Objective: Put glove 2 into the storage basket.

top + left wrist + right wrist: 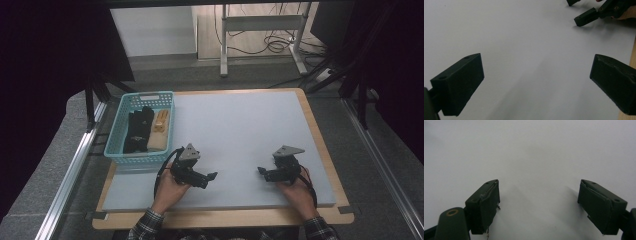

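Teal basket (116,141) at the mat's left edge, far side of the left hand. Inside: black cloth (137,129), maybe gloves, too small to tell, on its left; beside it a tan block (159,134) along the right wall, upper end ribbed. Both lying flat, touching or nearly so.

Left gripper (210,179) held low over the grey mat (240,120), near the front edge, just right of the basket's near corner, pointing right. Jaws spread wide, nothing between them. Right gripper (261,171) well apart to the right, pointing left toward the other; jaws likewise wide and bare. Grey three-cornered plates on top of both, seen from the high view.

Left gripper view: two black jaws far apart over bare mat (524,50), wooden table edge (632,57) at the right border, and the right gripper (577,12) at the top right with a bit of the hand behind it. Right gripper view: jaws wide over plain mat (531,152), pad faces scuffed, a frayed thread hanging off the left one. Basket and its contents in the high view; pad wear up close.
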### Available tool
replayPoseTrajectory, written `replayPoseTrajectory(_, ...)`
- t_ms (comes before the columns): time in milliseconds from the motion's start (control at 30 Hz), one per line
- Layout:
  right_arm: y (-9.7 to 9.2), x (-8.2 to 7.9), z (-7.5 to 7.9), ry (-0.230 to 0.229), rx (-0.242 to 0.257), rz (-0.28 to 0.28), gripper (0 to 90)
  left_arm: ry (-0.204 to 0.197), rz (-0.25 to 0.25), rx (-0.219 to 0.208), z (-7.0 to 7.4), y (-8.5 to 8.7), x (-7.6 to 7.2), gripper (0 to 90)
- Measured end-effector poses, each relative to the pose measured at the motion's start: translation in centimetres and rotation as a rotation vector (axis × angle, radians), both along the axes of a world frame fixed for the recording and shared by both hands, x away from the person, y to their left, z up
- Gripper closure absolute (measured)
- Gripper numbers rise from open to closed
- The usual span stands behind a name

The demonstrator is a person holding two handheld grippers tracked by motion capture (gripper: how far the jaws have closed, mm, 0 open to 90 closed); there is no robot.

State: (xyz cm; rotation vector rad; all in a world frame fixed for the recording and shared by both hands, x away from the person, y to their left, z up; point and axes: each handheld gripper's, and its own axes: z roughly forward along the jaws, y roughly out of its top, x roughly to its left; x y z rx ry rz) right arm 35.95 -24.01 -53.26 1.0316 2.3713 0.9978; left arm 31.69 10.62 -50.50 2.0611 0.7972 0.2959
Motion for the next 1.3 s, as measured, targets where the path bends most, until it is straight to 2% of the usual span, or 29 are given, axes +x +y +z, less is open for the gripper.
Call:
replayPoseTrajectory(133,0.0,0.0,0.0,0.000,0.000,0.000,17.6,0.001,-0.002,-0.003,-0.5,0.0,-0.2,0.0)
replayPoseTrajectory(733,0.0,0.0,0.0,0.001,0.000,0.000,17.6,0.026,-0.011,0.046,-2.9,-0.6,-0.6,0.0)
replayPoseTrajectory(1133,0.0,0.0,0.0,0.001,0.001,0.000,17.6,0.045,-0.017,0.080,-3.7,-0.9,-0.6,0.0)
replayPoseTrajectory(1300,0.0,0.0,0.0,0.001,0.001,0.000,17.5,0.045,-0.019,0.113,-3.9,-1.3,-0.7,0.0)
